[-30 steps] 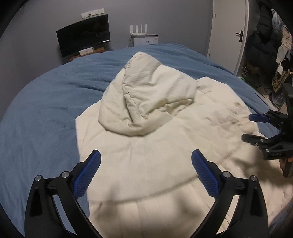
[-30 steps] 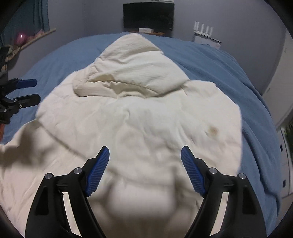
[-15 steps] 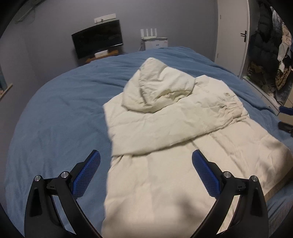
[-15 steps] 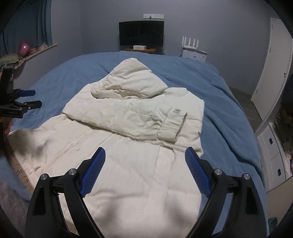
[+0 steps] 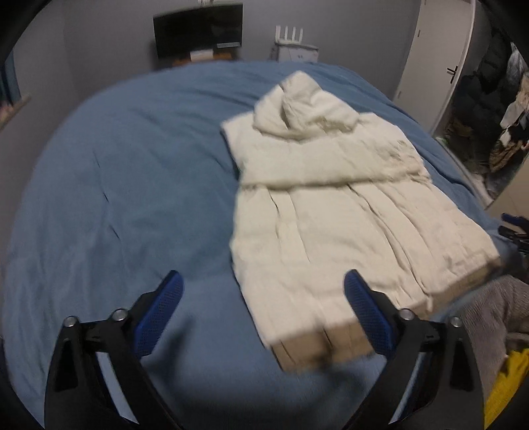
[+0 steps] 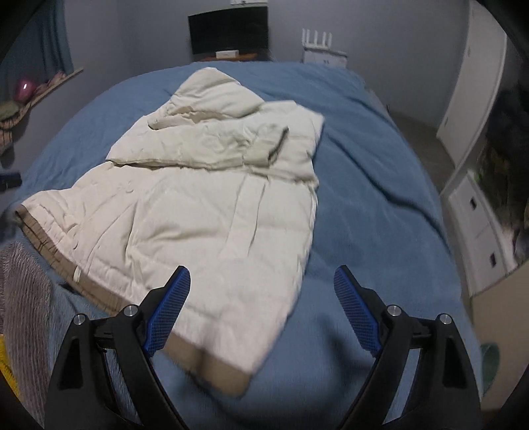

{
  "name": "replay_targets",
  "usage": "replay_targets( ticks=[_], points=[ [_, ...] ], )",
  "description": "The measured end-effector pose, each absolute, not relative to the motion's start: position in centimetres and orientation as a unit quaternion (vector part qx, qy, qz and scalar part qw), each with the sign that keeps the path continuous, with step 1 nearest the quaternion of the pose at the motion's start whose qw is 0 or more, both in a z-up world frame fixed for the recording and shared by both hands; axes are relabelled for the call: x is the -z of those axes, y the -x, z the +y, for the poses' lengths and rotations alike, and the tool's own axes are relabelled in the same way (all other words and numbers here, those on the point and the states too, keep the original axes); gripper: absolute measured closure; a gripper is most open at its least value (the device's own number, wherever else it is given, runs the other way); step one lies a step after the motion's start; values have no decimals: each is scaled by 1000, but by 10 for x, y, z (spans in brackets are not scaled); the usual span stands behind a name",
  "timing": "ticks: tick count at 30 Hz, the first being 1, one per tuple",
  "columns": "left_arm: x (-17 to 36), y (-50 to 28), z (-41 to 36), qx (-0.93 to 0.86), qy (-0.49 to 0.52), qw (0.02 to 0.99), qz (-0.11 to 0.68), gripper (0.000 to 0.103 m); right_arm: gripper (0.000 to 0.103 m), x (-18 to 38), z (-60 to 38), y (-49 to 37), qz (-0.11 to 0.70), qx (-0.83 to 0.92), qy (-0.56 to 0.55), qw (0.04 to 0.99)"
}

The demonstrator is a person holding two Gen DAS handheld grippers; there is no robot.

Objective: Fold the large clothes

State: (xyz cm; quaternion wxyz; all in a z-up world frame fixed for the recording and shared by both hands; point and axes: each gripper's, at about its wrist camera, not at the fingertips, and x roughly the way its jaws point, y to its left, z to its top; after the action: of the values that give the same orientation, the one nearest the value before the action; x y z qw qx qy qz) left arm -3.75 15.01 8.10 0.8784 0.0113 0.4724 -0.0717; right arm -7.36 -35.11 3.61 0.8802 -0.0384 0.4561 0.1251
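Left wrist view shows your closing left claw (image 5: 263,314) empty, right claw (image 6: 261,311) wide and empty, above the cream coat (image 5: 330,205) on the bed (image 5: 115,198); grabbing only its top layer could undo the folded sleeves.

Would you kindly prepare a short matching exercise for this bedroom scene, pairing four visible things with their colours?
Things:
1. coat
2. bed cover
3. monitor
4. door

Colours:
a. black
b. white
c. cream
d. blue

Pairs: 1-c, 2-d, 3-a, 4-b
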Motion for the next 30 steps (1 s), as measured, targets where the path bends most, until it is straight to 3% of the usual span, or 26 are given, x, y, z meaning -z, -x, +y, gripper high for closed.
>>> replay_targets(
  ticks=[6,10,19,30],
  points=[
    [-59,49,141,107,13,855,507,31,20,-27,-353,86,472,-135,33,870],
    [-48,50,133,102,-9,845,525,31,29,-16,-345,94,491,-154,36,857],
    [-42,43,138,113,14,838,534,34,38,1,-347,94,532,-160,3,832],
    [-24,21,128,123,-3,829,546,35,40,23,-351,52,556,-166,-63,812]
  ],
)
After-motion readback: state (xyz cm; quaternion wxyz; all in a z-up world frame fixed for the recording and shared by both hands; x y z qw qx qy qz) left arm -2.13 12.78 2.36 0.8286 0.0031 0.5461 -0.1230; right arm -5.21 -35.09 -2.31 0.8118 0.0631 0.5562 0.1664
